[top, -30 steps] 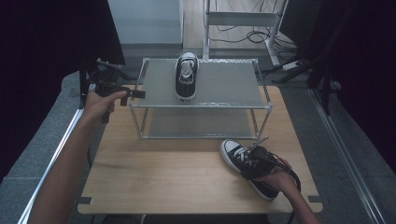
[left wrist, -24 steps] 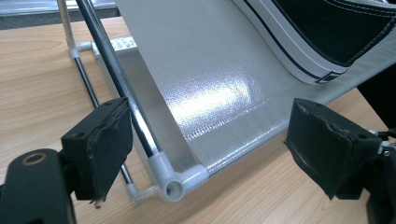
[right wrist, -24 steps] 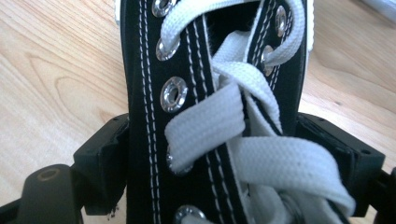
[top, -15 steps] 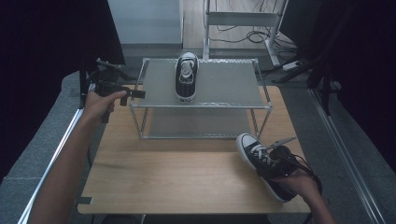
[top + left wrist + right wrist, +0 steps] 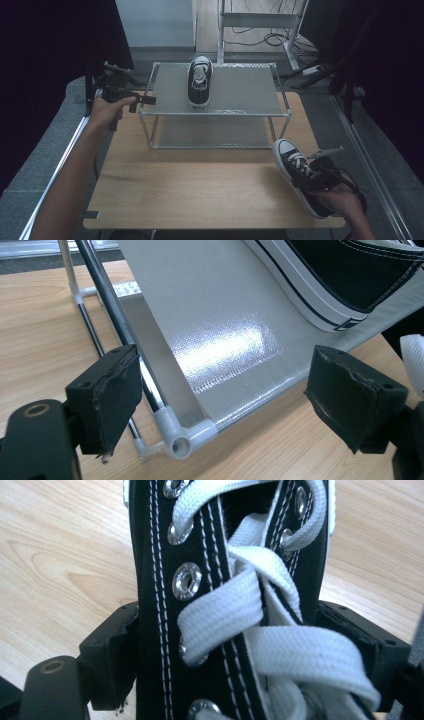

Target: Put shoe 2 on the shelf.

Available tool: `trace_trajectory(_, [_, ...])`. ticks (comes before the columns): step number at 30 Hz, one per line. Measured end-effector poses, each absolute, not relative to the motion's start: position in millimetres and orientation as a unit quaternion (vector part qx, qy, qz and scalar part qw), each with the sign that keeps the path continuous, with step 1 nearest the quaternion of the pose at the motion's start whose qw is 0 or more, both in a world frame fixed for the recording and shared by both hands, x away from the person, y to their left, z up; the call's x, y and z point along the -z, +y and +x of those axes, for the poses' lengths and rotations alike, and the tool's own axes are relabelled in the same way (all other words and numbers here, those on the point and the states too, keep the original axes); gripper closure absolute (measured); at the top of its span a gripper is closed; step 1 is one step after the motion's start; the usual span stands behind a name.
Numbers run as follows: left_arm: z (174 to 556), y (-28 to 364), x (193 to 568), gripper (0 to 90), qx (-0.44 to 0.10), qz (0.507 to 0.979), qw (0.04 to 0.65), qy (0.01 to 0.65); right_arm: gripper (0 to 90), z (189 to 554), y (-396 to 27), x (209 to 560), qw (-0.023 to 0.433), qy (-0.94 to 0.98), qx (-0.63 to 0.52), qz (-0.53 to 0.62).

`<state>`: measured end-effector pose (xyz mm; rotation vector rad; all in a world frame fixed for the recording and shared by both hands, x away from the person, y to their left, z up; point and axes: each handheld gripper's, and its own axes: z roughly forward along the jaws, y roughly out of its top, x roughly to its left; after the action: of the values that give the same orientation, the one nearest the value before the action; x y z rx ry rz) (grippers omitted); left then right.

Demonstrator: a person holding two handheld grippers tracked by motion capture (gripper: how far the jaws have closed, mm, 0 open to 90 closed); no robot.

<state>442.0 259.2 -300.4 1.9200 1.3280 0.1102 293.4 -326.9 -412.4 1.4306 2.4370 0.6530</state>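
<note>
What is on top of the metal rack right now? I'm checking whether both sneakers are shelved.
One black sneaker lies on the rack's top shelf. The other sneaker is at the table's right edge in the right gripper. The lower shelf is partly hidden beneath the top one.

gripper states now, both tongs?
Left tongs: open, holding nothing, jaws either side of the rack corner.
Right tongs: shut on the shoe, jaws clamped on its laced upper.
</note>
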Motion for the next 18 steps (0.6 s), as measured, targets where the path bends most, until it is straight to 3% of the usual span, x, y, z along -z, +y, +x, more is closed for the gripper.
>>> trace_trajectory(18, [443, 257, 301, 15.0, -0.042, 0.759, 0.389, 0.521, 16.5, 296, -352, 386, 0.150, 0.804, -0.245, 0.520])
